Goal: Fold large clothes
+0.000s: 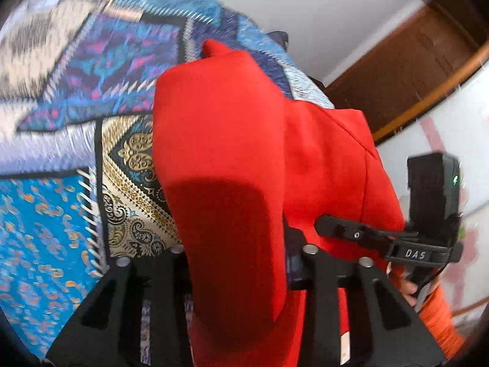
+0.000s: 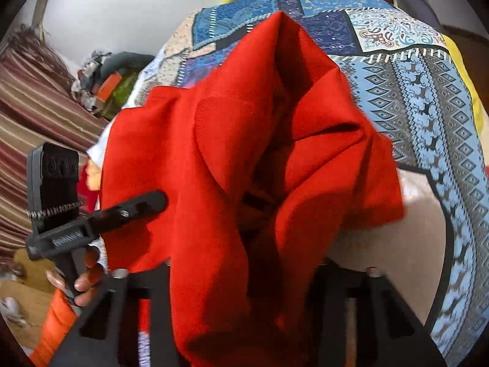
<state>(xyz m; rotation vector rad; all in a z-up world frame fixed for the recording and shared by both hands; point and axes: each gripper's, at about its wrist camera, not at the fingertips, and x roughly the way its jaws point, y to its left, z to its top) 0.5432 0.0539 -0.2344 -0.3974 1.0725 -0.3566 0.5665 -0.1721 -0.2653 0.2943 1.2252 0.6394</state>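
At the bottom centre of the left wrist view, the left gripper (image 1: 241,263) is buried under the red garment (image 1: 244,159), which drapes over its fingers, so whether it is clenched cannot be told; the other gripper's black body sits at the right edge. Low in the right wrist view, the right gripper (image 2: 244,272) is likewise hidden by bunched red cloth hanging above the patterned blue bedspread (image 2: 428,98).

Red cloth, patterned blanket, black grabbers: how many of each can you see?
Red cloth: 1
Patterned blanket: 1
Black grabbers: 2, the left gripper and the right gripper
Total: 4
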